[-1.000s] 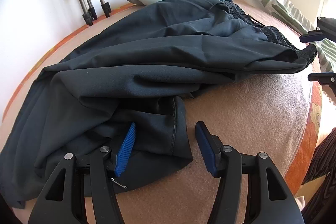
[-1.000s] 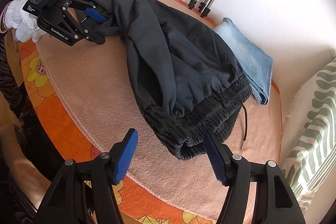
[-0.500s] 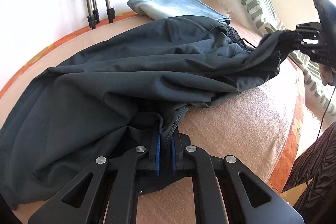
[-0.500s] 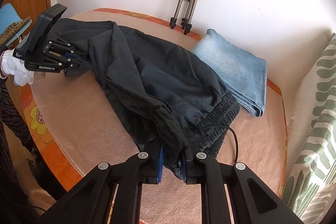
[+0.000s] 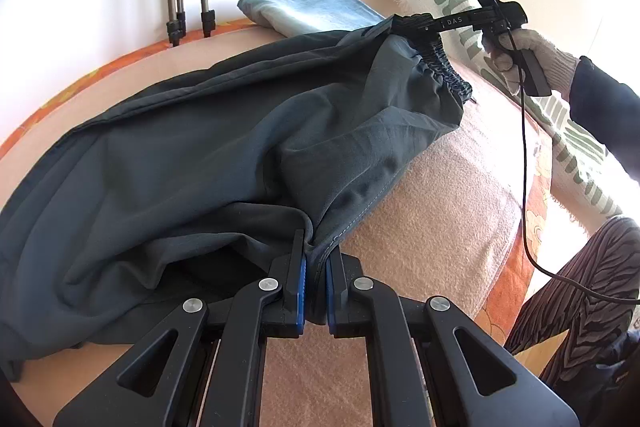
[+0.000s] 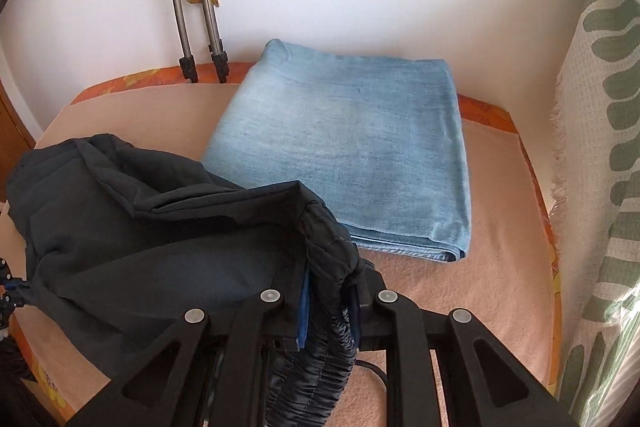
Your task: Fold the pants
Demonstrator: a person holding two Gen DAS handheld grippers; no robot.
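Left tongs [image 5: 315, 283] clamped on dark pants [image 5: 208, 147] hem, right tongs [image 5: 416, 23] gripping the elastic waistband — lifted, folded jeans [image 5: 308, 11] behind.

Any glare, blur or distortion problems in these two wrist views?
Left wrist: strong fisheye curvature, window light blown out at upper right behind the right gripper; dark pants stay readable. Right wrist: even light, folded jeans sharp, dark vignette at the corners.

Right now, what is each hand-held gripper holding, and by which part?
Both grip the dark grey fabric pants: left hand-held gripper at a leg hem edge, right hand-held gripper at the elastic waistband.
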